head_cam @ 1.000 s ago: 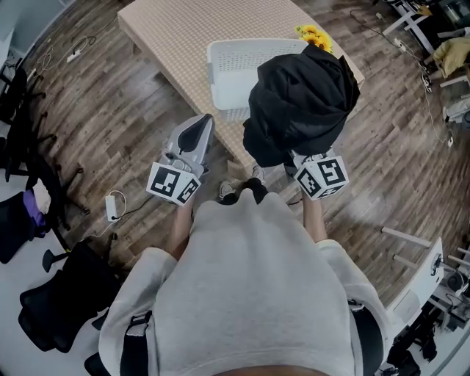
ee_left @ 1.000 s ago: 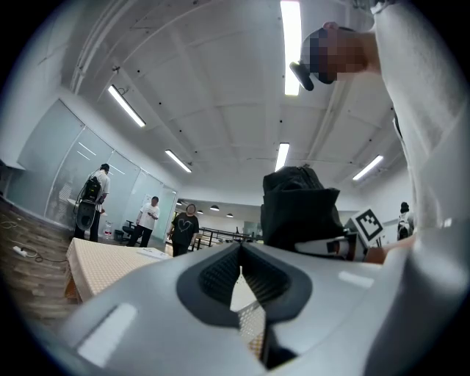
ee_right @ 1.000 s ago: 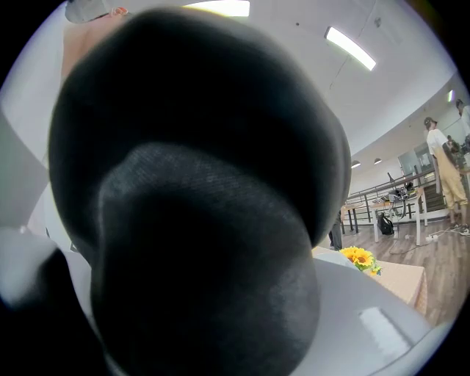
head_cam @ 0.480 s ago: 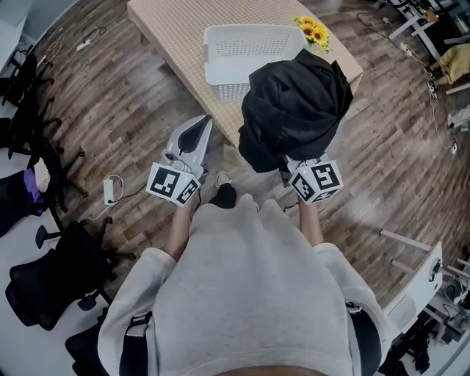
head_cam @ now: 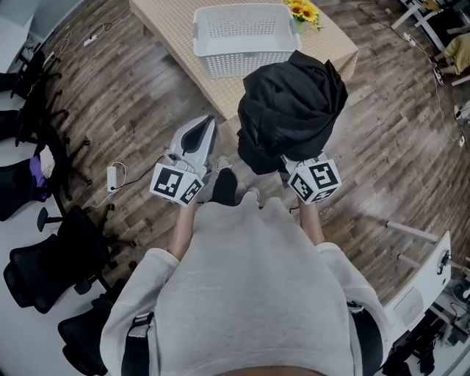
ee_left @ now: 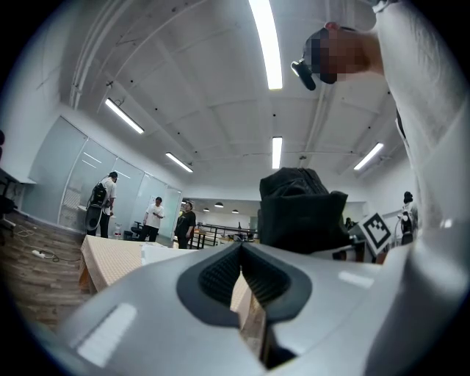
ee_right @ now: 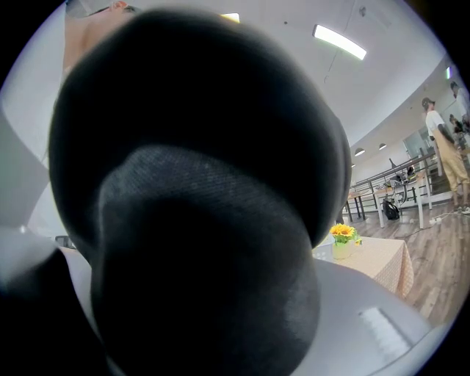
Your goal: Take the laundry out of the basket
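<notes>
Wood-plank floor (head_cam: 110,103) runs all round a bench covered in beige woven cloth (head_cam: 165,22). On the bench stands a white perforated plastic laundry basket (head_cam: 242,33), which looks empty from above. Well clear of it, over the floor off the bench corner, a bundled black fabric garment (head_cam: 290,110) is bunched over the right gripper (head_cam: 305,167), whose fingers are clamped in its folds. The left gripper (head_cam: 198,136) is held beside it, fingers closed together on nothing. Small yellow sunflowers (head_cam: 299,9) sit just beside the basket. The lifting-out looks done. Next, I'd say, comes picking a spot to lay the garment down, with the fingers parting only once it rests.
</notes>
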Demonstrator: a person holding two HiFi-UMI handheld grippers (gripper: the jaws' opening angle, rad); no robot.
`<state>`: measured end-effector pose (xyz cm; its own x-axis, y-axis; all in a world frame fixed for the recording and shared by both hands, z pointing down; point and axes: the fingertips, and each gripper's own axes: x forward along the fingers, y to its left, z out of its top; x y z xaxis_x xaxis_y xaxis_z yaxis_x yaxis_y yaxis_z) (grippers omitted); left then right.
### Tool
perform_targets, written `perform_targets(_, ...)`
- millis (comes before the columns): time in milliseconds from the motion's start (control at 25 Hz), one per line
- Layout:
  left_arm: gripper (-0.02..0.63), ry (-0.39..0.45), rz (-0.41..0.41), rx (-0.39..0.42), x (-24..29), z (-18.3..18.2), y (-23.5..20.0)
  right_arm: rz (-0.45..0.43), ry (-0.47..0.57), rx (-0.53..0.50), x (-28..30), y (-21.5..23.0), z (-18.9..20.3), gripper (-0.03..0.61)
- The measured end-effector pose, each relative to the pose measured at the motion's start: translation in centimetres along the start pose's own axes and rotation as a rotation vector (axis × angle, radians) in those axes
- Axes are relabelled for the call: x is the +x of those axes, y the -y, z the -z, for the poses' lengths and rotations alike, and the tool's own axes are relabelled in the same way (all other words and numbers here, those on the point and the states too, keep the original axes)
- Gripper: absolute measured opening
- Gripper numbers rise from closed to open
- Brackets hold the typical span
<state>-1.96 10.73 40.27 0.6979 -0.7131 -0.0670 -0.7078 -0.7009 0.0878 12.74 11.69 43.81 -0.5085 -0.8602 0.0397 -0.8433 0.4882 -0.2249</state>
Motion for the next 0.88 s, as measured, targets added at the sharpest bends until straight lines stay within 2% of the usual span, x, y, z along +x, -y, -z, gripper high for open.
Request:
perform_targets(160, 0.008, 0.016, 0.003, 0.011, -0.9, -0.4, 1.9, -0.001, 0.014, -0.001, -1.9, -0.4, 0.0, 0.167)
perform_targets(640, 0.008, 0.026, 0.031, 0.019, -1.5, -0.8, 3.9, 0.002, 0.026, -0.023, -3.6, -1.5, 0.0, 0.169)
perform_targets(880, 0.008, 0.033, 0.042, 0.024, -1.6, -0.9, 5.0, -0.03, 0.045, -0.028, -4.4, -1.8, -0.5, 0.167)
